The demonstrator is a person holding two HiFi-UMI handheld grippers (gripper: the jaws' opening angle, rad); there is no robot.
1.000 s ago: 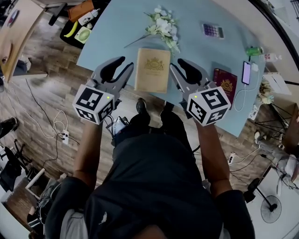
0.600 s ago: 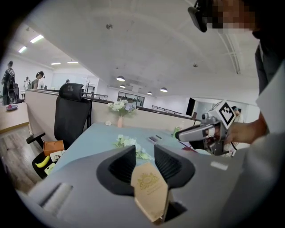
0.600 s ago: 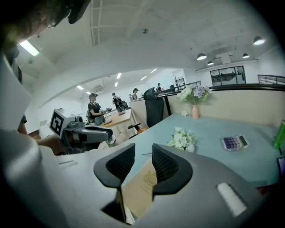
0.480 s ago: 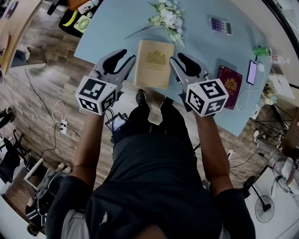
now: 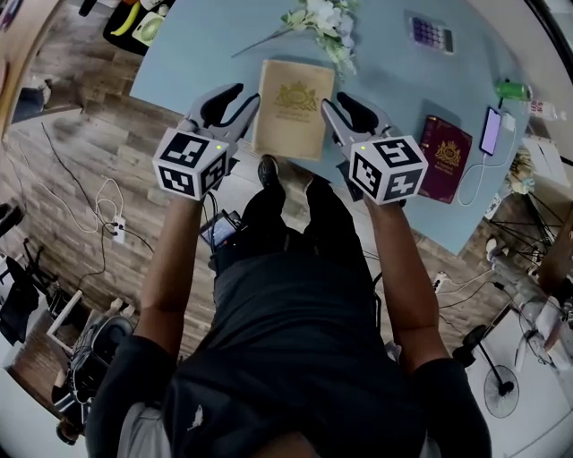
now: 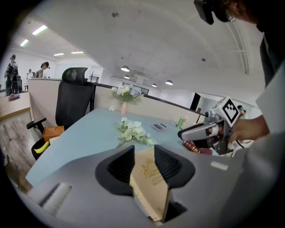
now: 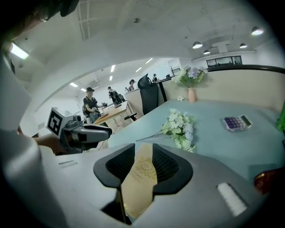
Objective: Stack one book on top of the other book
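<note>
A tan book (image 5: 294,109) with a gold crest hangs over the near part of the blue table (image 5: 206,54), one gripper on each side. My left gripper (image 5: 240,97) is shut on the book's left edge. My right gripper (image 5: 336,103) is shut on its right edge. In the left gripper view the tan book (image 6: 151,180) fills the gap of that gripper (image 6: 143,153). The right gripper view shows the tan book (image 7: 138,182) wedged in the right gripper (image 7: 143,153). A dark red book (image 5: 445,159) lies flat on the table, to the right of my right gripper.
White flowers (image 5: 322,22) lie just beyond the tan book. A calculator (image 5: 431,34), a green can (image 5: 510,89) and a phone (image 5: 493,131) on a cable sit farther right. The table's near edge runs just under the grippers. A black office chair (image 6: 73,98) stands at the far left end.
Both grippers have come down together with the tan book held between them, closer to the table top. The red book has stayed where it was.
</note>
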